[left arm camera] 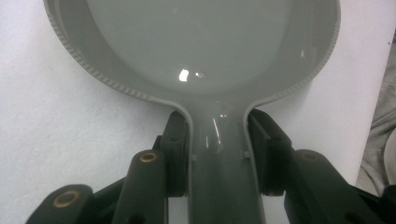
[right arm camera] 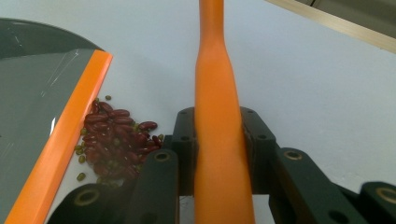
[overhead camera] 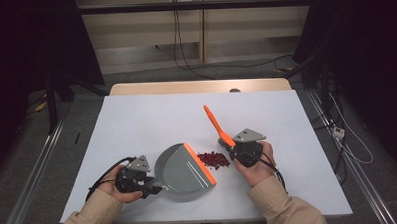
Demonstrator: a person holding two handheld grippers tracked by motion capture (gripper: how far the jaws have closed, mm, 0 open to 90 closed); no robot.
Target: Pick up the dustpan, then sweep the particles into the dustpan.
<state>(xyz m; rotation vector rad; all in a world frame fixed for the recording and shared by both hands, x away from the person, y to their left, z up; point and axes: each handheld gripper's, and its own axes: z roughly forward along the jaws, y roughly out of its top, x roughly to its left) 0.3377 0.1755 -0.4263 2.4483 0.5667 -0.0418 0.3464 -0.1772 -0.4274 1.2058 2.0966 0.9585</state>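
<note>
Beans (overhead camera: 214,160), dark red with a few small green ones mixed in, lie heaped on the white desk (overhead camera: 136,119), touching the orange lip (overhead camera: 200,163) of my grey dustpan (overhead camera: 181,173), at its 3 o'clock side. My left fingers (overhead camera: 151,186) are clamped on the dustpan's handle (left arm camera: 219,154) at its 9 o'clock end (the pan is bare inside). At the pile's 3 o'clock, my right fingers (overhead camera: 231,150) are closed tight around an orange handle (overhead camera: 216,124), which slants away toward 11 o'clock. Both hands sit near the desk's 6 o'clock edge.
</note>
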